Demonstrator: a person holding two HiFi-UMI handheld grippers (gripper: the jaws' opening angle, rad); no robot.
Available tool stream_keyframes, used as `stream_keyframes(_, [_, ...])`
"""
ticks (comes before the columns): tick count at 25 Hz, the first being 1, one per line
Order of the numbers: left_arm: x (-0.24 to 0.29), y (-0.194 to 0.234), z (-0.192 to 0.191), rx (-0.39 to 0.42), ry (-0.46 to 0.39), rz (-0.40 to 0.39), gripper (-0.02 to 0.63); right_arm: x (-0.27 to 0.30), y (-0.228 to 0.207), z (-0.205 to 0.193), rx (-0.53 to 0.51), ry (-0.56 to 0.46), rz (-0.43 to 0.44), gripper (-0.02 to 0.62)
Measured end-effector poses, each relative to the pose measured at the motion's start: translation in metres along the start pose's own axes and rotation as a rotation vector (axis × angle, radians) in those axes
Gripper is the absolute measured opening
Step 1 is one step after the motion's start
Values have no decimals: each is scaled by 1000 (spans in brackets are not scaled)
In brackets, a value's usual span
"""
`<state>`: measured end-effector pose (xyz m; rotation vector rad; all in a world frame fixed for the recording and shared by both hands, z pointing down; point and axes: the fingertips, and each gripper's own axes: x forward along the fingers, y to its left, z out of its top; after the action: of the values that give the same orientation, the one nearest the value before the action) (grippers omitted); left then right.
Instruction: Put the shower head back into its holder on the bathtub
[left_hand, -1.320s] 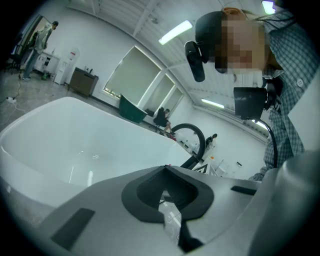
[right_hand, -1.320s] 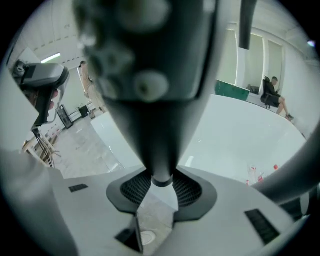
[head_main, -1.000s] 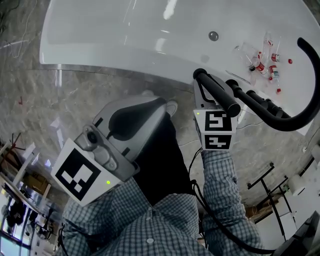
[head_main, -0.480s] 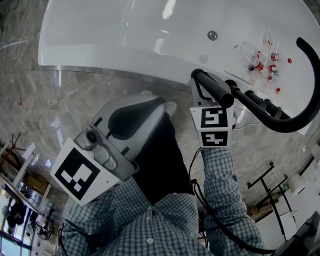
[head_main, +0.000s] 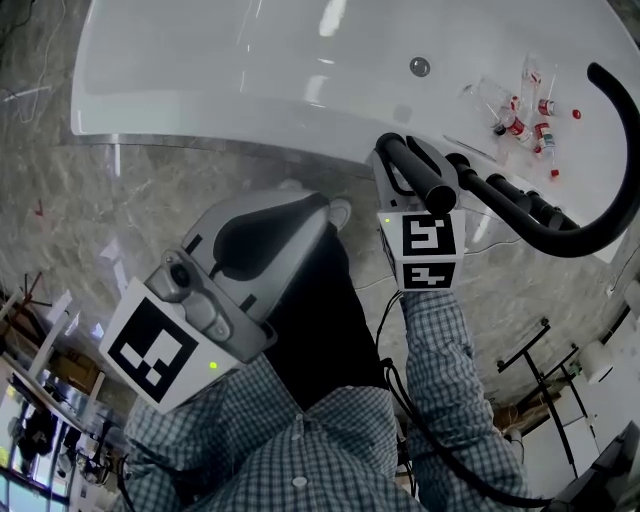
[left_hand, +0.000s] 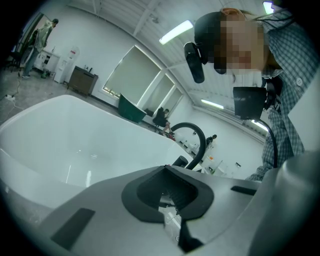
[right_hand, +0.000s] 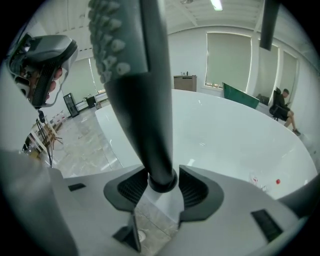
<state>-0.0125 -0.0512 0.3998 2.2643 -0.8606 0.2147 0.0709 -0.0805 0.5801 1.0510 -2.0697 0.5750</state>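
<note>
The black shower head (right_hand: 131, 65) runs up from my right gripper (right_hand: 162, 187), nozzles at the top, handle end between the pads. The jaws are opening: a thin gap shows at the right pad. In the head view the shower head (head_main: 425, 180) lies along the right gripper (head_main: 400, 160) over the rim of the white bathtub (head_main: 250, 70). Its black hose (head_main: 590, 235) curves away right. Black fittings (head_main: 520, 200) stand on the rim beside it. The left gripper (head_main: 335, 212) hangs over the floor with nothing in it; in its own view the left gripper (left_hand: 167, 200) has its jaws nearly together.
Several small bottles with red caps (head_main: 520, 120) lie in the tub near the drain (head_main: 420, 67). Marble floor (head_main: 150, 200) runs along the tub's near side. A black metal rack (head_main: 540, 370) stands at the lower right. The person's checked sleeves fill the lower middle.
The whole picture has drifted slightly up and left. The right gripper's marker cube has tipped a little. The shower head still lies between its jaws. The left gripper has not moved.
</note>
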Motion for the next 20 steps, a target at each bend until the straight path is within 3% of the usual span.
stream_keyframes(8, [0,-2,-1,5,4,-11,9,-11,7,-4,5,-51,-12,179])
stream_keyframes(13, [-1,-3,-1,11,3,-16,9,-27,3,-12,8,-63,-75,175])
stream_keyframes(17, [0,-8,-2,16,1,-33,9,-41,-6,-12,54,-118,-118,55])
stream_keyframes(20, [-1,-16,2,24,-2,-46,9,-54,-9,-8,91,-147,-136,36])
